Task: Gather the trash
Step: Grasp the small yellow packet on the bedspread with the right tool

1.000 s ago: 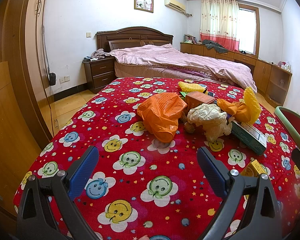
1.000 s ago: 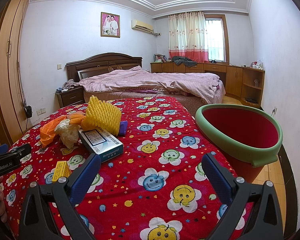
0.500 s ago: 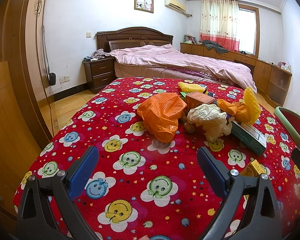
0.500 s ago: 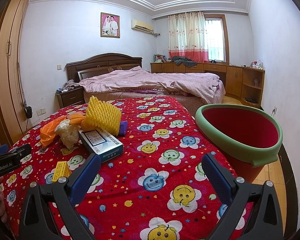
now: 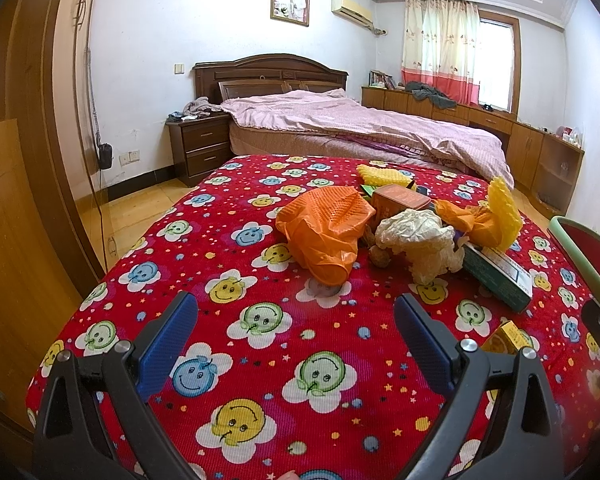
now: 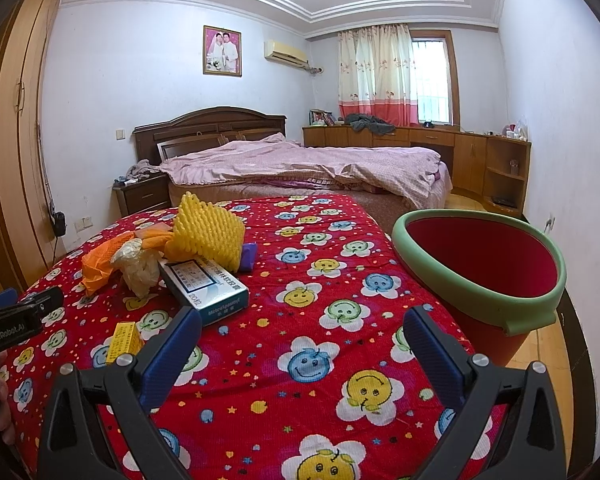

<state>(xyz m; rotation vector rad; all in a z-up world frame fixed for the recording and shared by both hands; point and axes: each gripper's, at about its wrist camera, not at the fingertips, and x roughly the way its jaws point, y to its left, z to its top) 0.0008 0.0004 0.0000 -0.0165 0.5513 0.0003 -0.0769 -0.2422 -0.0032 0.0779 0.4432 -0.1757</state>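
A heap of trash lies on the red smiley-face cloth [image 5: 260, 320]: an orange plastic bag [image 5: 326, 232], a crumpled whitish bag [image 5: 420, 240], yellow foam netting [image 6: 208, 232], a green-and-white medicine box [image 6: 204, 284], a brown carton [image 5: 400, 200] and a small yellow box [image 6: 124, 338]. My left gripper [image 5: 296, 330] hovers open short of the orange bag, with nothing between its blue pads. Over the cloth's right part my right gripper [image 6: 302, 342] also stands open and holds nothing. A red bin with a green rim [image 6: 484, 264] stands off the table's right edge.
Beyond the table is a bed with a pink cover [image 6: 300, 164], a dark nightstand [image 5: 200, 148] and wooden cabinets [image 6: 480, 160] under the window. A wooden wardrobe [image 5: 24, 160] runs along the left. The left gripper's body [image 6: 16, 320] shows at the right wrist view's left edge.
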